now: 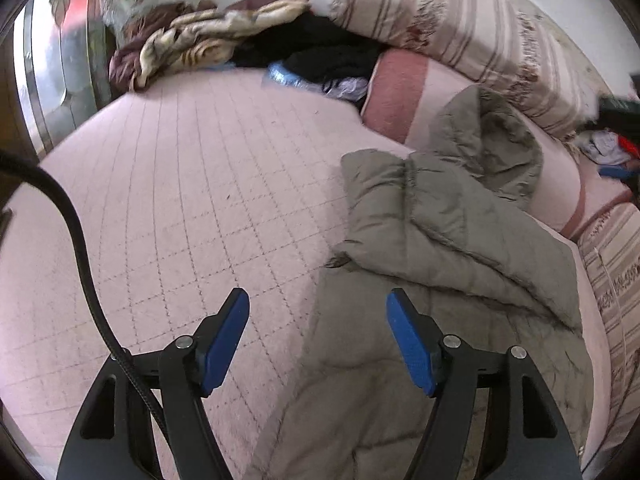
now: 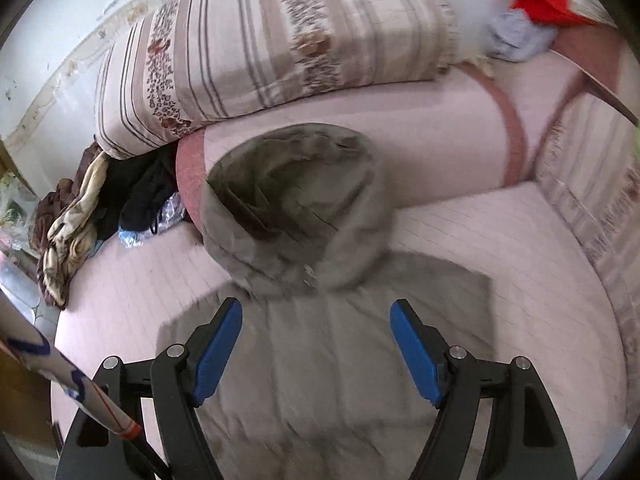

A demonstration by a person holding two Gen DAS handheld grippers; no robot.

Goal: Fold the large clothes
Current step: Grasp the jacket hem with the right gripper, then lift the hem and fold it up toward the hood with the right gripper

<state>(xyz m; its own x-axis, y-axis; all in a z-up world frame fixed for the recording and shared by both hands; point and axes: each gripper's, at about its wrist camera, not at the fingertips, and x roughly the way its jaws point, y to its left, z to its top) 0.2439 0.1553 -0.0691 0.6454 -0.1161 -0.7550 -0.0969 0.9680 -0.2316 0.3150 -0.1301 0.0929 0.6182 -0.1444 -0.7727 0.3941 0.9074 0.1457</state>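
Your left gripper (image 1: 318,340) hangs with its fingers apart at the coat's (image 1: 440,260) left edge — nothing held. The coat lies lengthwise up the bed (image 1: 180,200), hood (image 2: 292,200) against the far bolster. Your right gripper (image 2: 316,348), also spread and empty, hovers over its chest — nearer the hood.

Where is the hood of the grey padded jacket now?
In the right wrist view the hood lies centre frame, resting against the pink bolster, below the striped quilt, beyond the open right gripper.
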